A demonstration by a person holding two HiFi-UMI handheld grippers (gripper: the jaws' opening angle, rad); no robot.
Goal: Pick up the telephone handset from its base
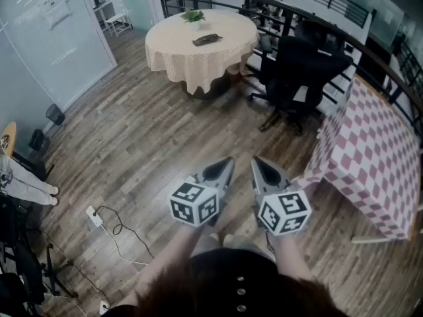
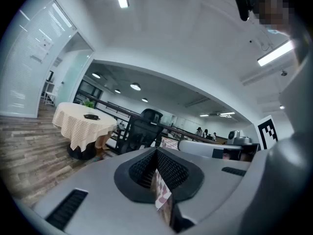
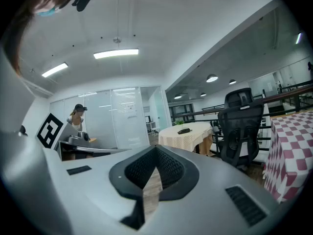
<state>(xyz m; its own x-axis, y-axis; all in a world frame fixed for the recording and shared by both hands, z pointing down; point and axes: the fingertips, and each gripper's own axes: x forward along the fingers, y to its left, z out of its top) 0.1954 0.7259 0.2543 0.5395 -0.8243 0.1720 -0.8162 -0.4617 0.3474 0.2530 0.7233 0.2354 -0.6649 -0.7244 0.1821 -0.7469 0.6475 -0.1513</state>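
A dark telephone [image 1: 207, 39] lies on a round table with a cream cloth [image 1: 198, 58] at the far side of the room, well away from both grippers. The left gripper view shows the telephone [image 2: 91, 116] small on that table, and in the right gripper view the telephone [image 3: 184, 130] is just as distant. My left gripper [image 1: 228, 162] and right gripper [image 1: 256, 162] hang side by side over the wood floor, close to my body, pointing towards the table. Both are shut with nothing between the jaws; the left gripper [image 2: 156, 153] and right gripper [image 3: 156, 151] show their pads meeting at the tips.
A small potted plant [image 1: 193, 16] stands on the round table. A black office chair [image 1: 301, 65] sits right of it, before a curved railing [image 1: 344, 28]. A red-and-white checked table [image 1: 377, 150] stands at right. A power strip with cable [image 1: 94, 215] lies at left. A person [image 3: 77, 112] stands by the glass wall.
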